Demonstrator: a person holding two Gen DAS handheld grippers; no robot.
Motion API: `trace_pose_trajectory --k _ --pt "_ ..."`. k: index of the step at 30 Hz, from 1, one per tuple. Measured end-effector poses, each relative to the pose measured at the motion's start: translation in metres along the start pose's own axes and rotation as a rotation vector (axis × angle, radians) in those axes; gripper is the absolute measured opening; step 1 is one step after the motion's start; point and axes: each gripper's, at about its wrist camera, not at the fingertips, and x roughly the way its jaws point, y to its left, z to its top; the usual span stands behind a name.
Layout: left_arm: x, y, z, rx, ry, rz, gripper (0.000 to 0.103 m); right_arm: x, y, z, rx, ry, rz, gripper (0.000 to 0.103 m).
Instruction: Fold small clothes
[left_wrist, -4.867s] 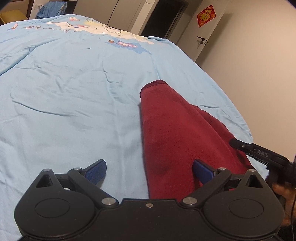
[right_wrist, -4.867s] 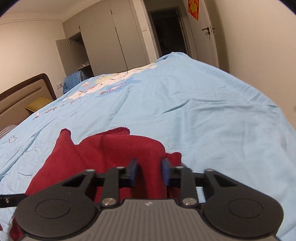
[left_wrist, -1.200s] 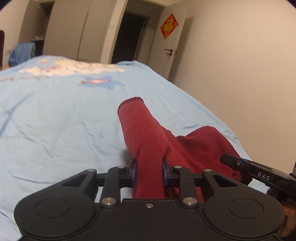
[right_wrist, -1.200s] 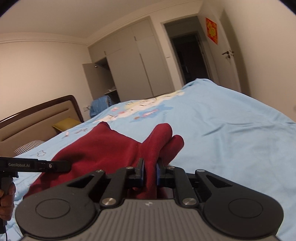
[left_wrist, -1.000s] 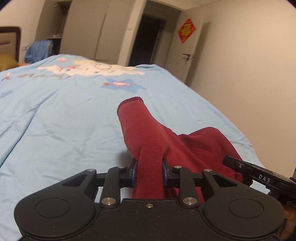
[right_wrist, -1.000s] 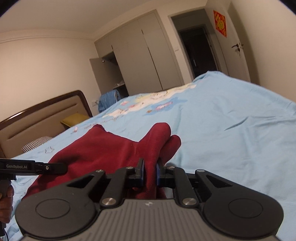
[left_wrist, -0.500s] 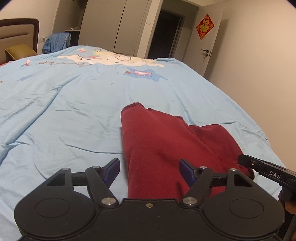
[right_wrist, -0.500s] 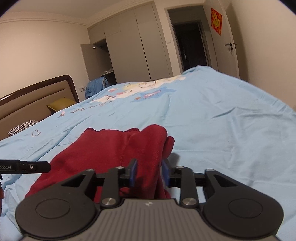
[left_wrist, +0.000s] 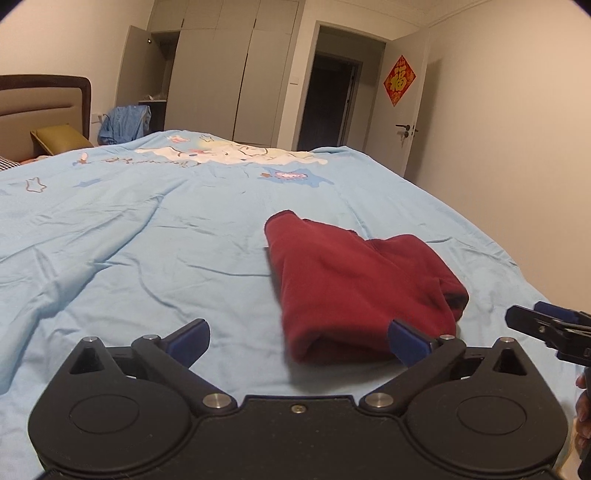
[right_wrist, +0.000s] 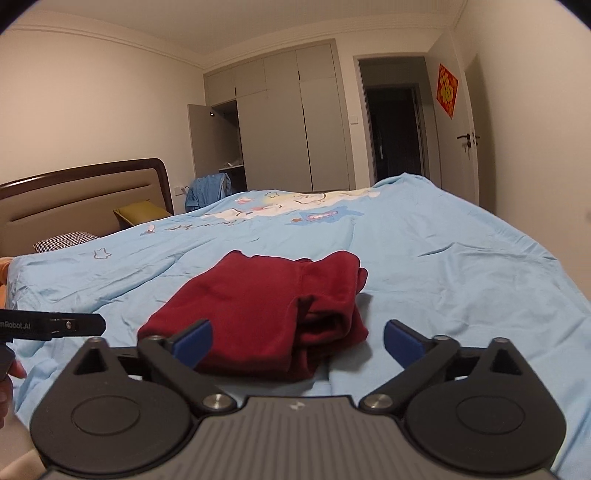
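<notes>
A dark red garment lies folded in a compact bundle on the light blue bedspread, near the bed's near right edge. My left gripper is open, just short of the bundle's near edge, holding nothing. In the right wrist view the same red garment lies in front of my right gripper, which is open and empty too. The right gripper's fingertips show at the right edge of the left wrist view, and the left gripper's finger at the left edge of the right wrist view.
The bed has a brown headboard with a yellow pillow and a checked pillow. Grey wardrobes, a dark doorway and a door with a red decoration stand beyond. A blue cloth hangs by the wardrobe.
Both grippers let go of the red garment, opened wide and drew back. The garment dropped from its lifted position and now lies folded flat on the bedspread.
</notes>
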Motion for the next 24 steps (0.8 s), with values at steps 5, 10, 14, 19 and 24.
trace_pose_trajectory --k 5,10,14,19,24 --pt "-0.027 0.003 -0.025 0.024 -0.028 0.023 0.102 -0.022 0.019 -0.019 -0.043 0.0 -0.025 0.103" --pt "-0.035 0.006 -0.04 0.031 -0.002 0.031 0.102 -0.027 0.023 -0.028 -0.027 0.013 -0.033 0.103" --pt "-0.037 0.009 -0.044 0.019 -0.001 0.037 0.102 -0.026 0.026 -0.029 -0.025 0.016 -0.033 0.103" --pt "-0.038 0.006 -0.042 0.03 -0.008 0.071 0.102 -0.024 0.025 -0.031 -0.038 0.02 -0.031 0.103" --pt "-0.035 0.006 -0.042 0.03 0.005 0.071 0.102 -0.02 0.025 -0.034 -0.036 0.035 -0.025 0.103"
